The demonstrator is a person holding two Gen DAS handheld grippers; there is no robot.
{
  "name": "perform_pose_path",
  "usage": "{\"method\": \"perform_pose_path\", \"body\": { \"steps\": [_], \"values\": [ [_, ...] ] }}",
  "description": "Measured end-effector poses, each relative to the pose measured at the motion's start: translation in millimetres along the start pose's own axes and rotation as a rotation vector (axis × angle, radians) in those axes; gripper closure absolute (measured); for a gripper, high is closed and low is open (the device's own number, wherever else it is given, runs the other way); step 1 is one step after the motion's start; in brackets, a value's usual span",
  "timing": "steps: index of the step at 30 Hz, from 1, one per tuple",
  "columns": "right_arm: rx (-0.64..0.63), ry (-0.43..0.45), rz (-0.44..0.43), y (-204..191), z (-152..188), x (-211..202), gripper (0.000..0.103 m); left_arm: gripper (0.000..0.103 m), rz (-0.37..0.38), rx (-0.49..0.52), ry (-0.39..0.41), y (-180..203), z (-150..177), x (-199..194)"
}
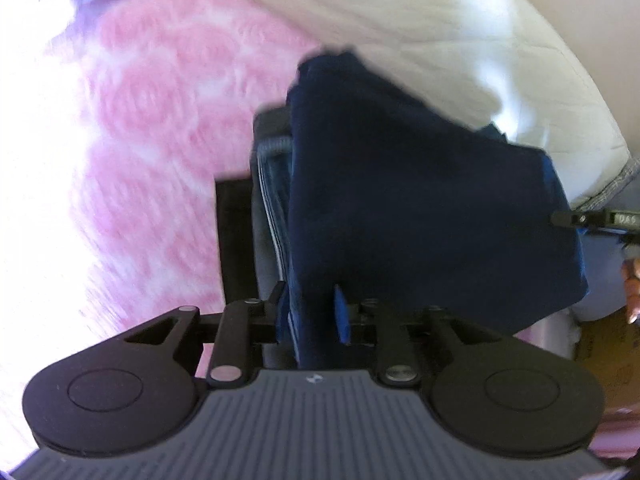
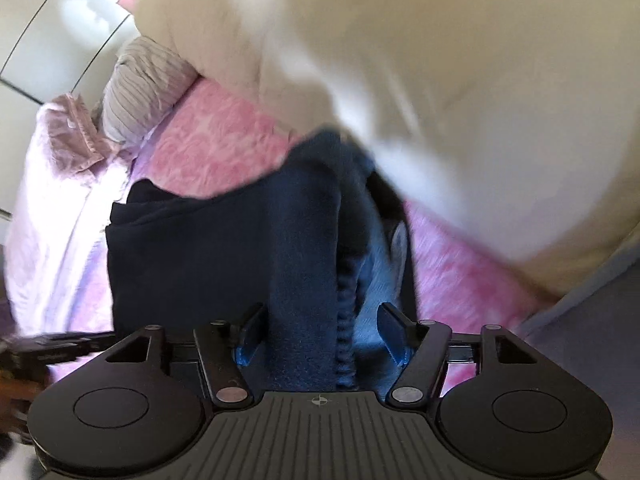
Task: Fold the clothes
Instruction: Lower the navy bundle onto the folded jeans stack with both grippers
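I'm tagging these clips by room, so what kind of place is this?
Most likely a bedroom. A pink patterned bedspread covers a bed, a striped pillow lies at its far end, and a thick cream duvet is bunched beside the navy garment being folded.

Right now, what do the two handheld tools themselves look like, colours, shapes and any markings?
Both look alike. The left tool has a grey ribbed base plate with a small printed mark, two round black discs at its corners, black linkage bars with silver pivot pins, and black fingers faced with blue pads. The right tool matches: ribbed grey plate with a crosshair mark, black discs, silver pins, blue-lined fingers.
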State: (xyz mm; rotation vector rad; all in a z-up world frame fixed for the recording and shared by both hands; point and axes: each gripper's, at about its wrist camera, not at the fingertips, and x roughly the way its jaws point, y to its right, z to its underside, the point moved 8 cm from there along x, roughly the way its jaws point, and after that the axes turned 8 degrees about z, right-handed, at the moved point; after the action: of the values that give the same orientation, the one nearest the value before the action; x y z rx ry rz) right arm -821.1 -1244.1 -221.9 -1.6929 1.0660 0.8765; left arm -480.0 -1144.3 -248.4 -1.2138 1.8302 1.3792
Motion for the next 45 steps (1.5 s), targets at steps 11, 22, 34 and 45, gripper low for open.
{"method": "perform_pose_path", "body": {
  "steps": [11, 22, 34, 45],
  "values": [
    [-0.435, 0.177, 0.128, -66, -49, 13, 0.062, 0.091, -0.015, 0.176, 0.091, 29, -98, 31],
    [-0.483, 0.055, 0.118, -49, -56, 76, 0.063, 0.092, -0.056, 0.149, -0.036, 5, -103, 89],
    [-0.441, 0.143, 0.096, -60, 3, 25, 0.064, 0.090, -0.040, 0.131, 0.005, -2, -102, 97],
    [-0.413, 0.123, 0.129, -63, -2, 5, 0.063, 0.090, -0.006, 0.128, 0.040, 17, -61, 27]
  ]
}}
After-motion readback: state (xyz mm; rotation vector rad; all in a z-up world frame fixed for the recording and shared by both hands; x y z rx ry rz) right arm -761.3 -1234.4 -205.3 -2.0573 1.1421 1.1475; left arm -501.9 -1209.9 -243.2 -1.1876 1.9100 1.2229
